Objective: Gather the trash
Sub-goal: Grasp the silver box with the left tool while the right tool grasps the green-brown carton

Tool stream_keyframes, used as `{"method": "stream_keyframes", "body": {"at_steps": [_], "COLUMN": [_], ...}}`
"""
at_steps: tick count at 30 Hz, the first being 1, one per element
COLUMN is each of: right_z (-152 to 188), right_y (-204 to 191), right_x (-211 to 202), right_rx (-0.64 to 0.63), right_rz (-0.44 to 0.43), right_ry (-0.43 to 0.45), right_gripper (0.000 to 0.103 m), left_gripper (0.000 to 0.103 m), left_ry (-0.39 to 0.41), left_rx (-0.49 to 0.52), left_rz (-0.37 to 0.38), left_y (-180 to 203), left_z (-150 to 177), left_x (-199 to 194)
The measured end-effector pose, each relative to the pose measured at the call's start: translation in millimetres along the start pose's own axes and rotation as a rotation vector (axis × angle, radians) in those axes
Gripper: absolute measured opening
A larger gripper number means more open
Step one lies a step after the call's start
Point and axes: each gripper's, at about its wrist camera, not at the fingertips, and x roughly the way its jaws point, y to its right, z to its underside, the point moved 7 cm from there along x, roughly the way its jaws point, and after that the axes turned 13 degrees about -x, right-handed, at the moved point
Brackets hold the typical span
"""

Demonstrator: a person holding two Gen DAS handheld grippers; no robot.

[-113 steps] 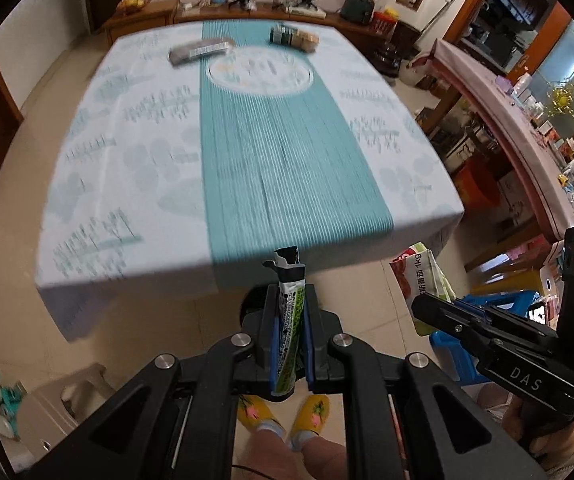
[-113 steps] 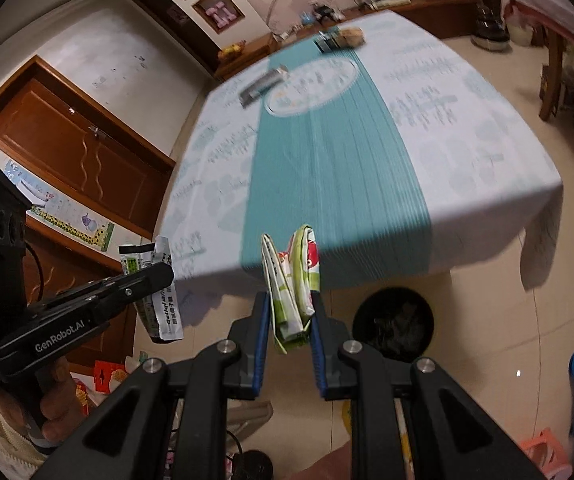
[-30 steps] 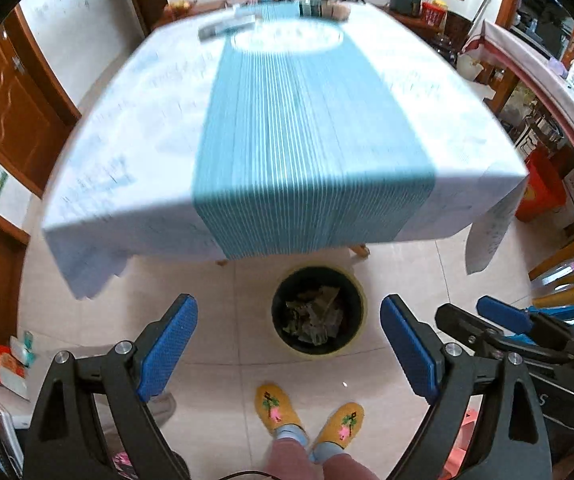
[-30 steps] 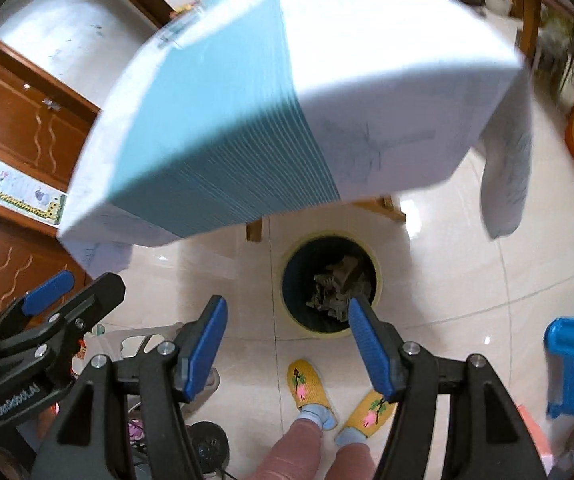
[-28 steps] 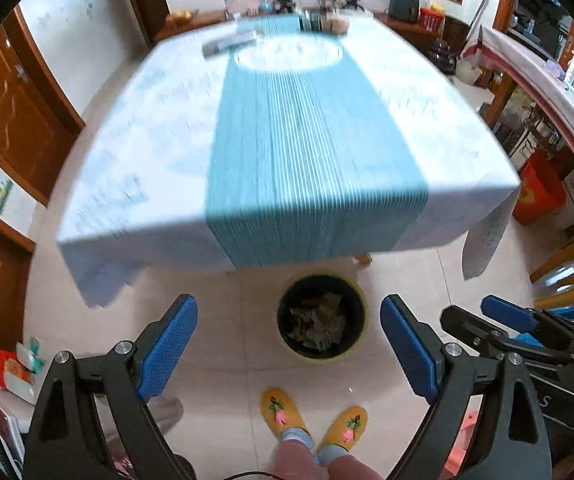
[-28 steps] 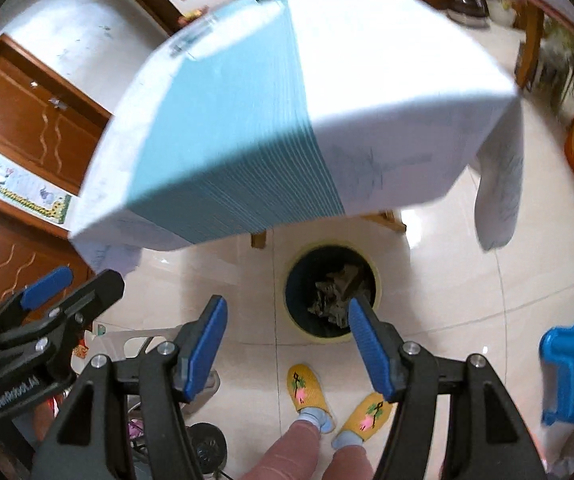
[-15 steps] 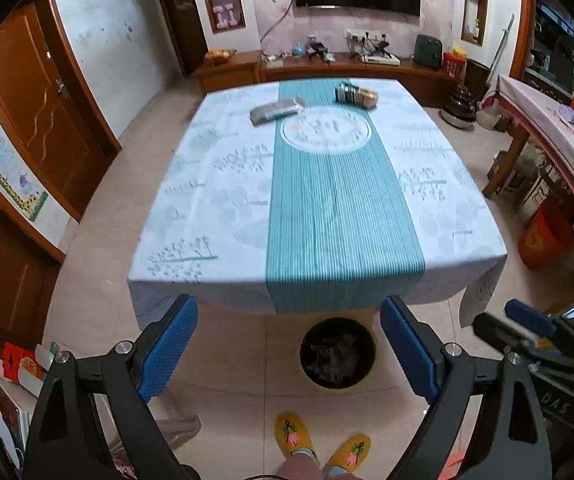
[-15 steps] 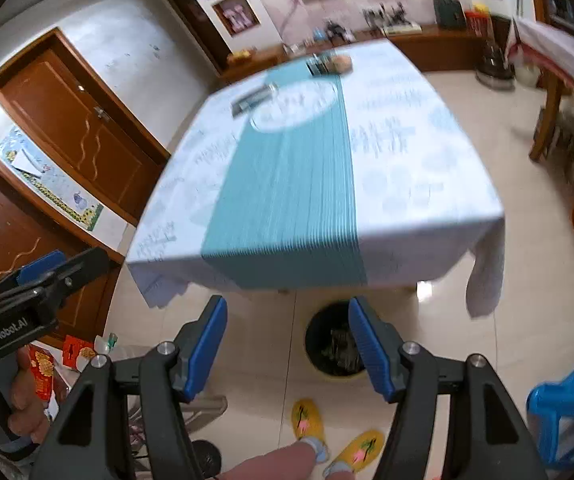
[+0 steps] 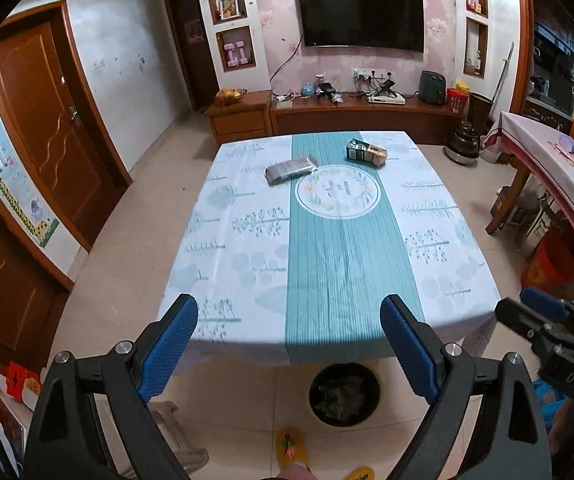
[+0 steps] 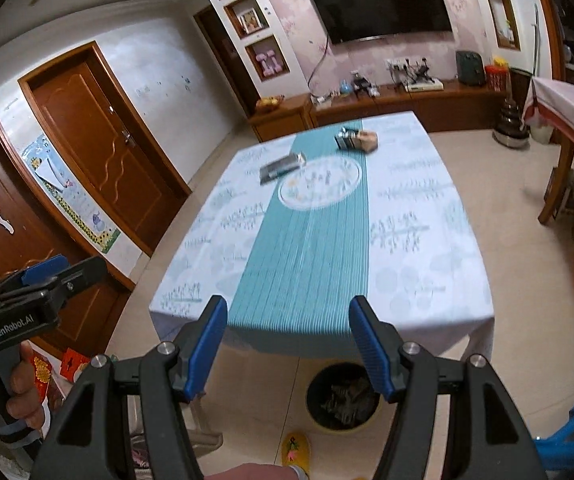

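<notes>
Left wrist view: left tongs (image 9: 287,350) and right tongs (image 10: 287,346) gape, empty. Between pickups. Next: reach to twelve o'clock for grey packet (image 9: 290,169) on surface (image 9: 247,240).

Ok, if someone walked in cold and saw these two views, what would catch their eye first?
Probably the big table, its white cloth split by a teal runner, filling the middle of the room with two packets left at its far end: a grey one and a dark-and-tan one. Next, the open blue-padded left hand-held gripper and right hand-held gripper, both empty, above a black trash bin on the floor at the near table edge.
</notes>
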Motion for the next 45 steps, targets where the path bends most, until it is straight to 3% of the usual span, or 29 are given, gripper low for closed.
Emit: {"method": "stream_keyframes", "body": {"at_steps": [8, 14, 20, 25, 36, 45], "right_z": [-56.4, -106.5, -158.5, -194.9, -219.7, -226.4], "right_y": [12.6, 29.3, 52.2, 78.3, 129.2, 156.2], "right_x": [27.5, 84.0, 151.3, 216.1, 309.8, 360.0], "right_rx": [-0.025, -0.004, 0.113, 0.169, 0.232, 0.199], "right_rz": [0.037, 0.111, 0.185, 0.251, 0.328, 0.314], "right_ry": [0.050, 0.052, 0.016, -0.042, -0.149, -0.213], "right_gripper": [0.063, 0.063, 0.063, 0.063, 0.063, 0.063], "left_gripper": [0.092, 0.092, 0.092, 0.092, 0.092, 0.092], "left_ry": [0.011, -0.023, -0.136, -0.197, -0.372, -0.525], "left_rx": [0.051, 0.148, 0.278, 0.354, 0.427, 0.414], "left_rz": [0.028, 0.086, 0.162, 0.174, 0.222, 0.266], "left_y": [0.8, 0.6, 7.0, 13.1, 45.1, 52.9], "left_z": [-58.2, -125.5, -193.0, -228.9, -235.3, -218.0], "left_x": [46.8, 121.3, 222.2, 302.5, 454.9, 530.9]}}
